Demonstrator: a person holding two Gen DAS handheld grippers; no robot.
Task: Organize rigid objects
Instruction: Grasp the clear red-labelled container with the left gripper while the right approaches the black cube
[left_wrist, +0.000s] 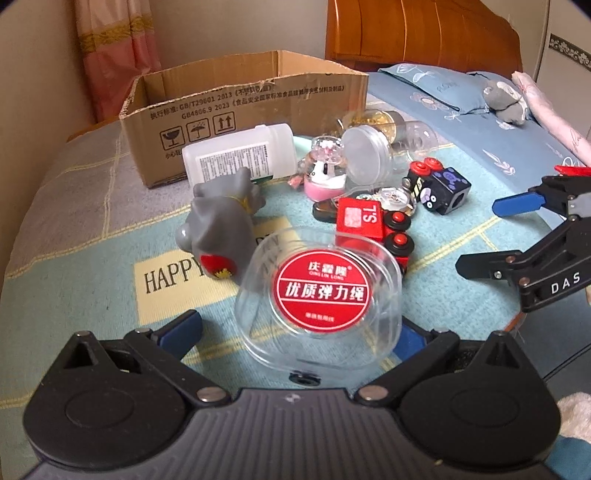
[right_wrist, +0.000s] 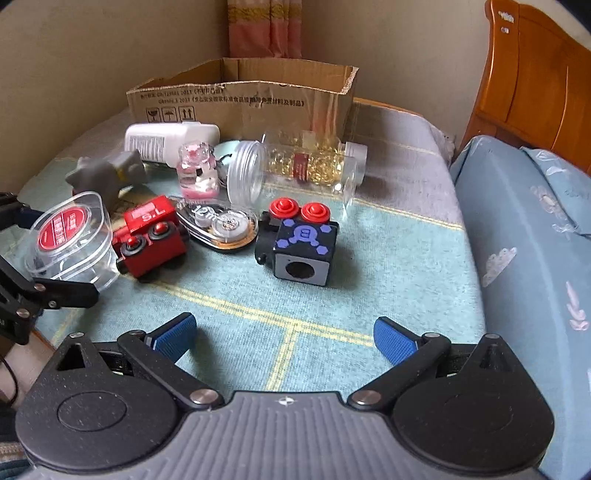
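Observation:
My left gripper (left_wrist: 295, 334) is shut on a clear plastic case with a red round label (left_wrist: 320, 291), held tilted above the bedspread; it also shows in the right wrist view (right_wrist: 62, 236). My right gripper (right_wrist: 284, 334) is open and empty, over the bedspread in front of a black toy block with red wheels (right_wrist: 301, 245). A red toy train car (right_wrist: 149, 236), a grey rubber figure (left_wrist: 221, 225), a pink snow-globe bottle (right_wrist: 197, 173), a white bottle (left_wrist: 240, 157) and a clear jar of gold capsules (right_wrist: 295, 166) lie in a cluster before an open cardboard box (left_wrist: 243, 107).
A clear tape dispenser (right_wrist: 221, 225) lies between the train car and the block. A blue pillow (right_wrist: 535, 229) lies at the right, below a wooden headboard (right_wrist: 532, 81). A grey plush toy (left_wrist: 504, 99) rests on bedding. The wall and a pink curtain (left_wrist: 114, 55) stand behind the box.

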